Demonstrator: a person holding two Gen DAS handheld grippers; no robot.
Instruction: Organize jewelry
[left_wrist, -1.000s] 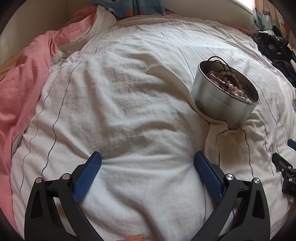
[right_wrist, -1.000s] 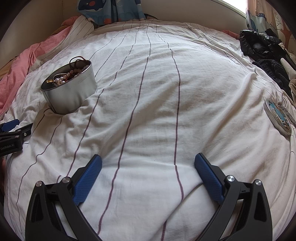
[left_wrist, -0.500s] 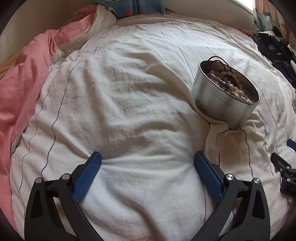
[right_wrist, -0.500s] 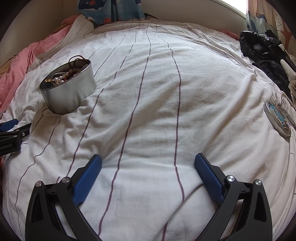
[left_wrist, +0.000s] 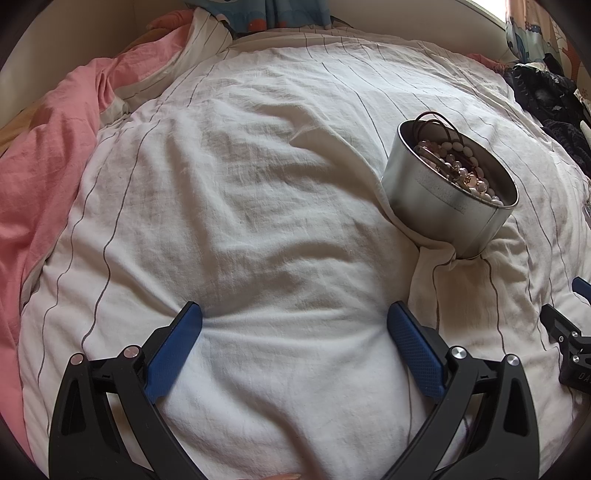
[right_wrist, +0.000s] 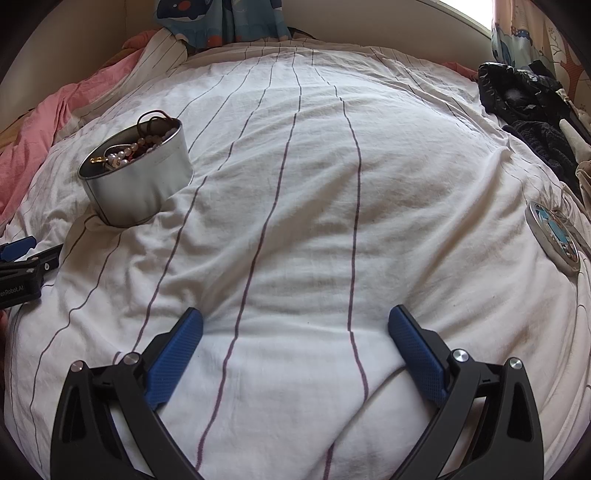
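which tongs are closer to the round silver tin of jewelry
Left. The left tongs sit just short of the round silver tin, which is ahead on their right; the right tongs are farther off.

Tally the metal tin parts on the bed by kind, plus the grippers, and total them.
Open tin holding jewelry: 1
Loose round lid: 1
Grippers, both open: 2 (left gripper, right gripper)
Total: 4

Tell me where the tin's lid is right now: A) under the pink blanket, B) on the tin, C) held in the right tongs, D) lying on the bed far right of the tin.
D: the lid lies flat on the bed, far right of the open tin; both tongs are open.
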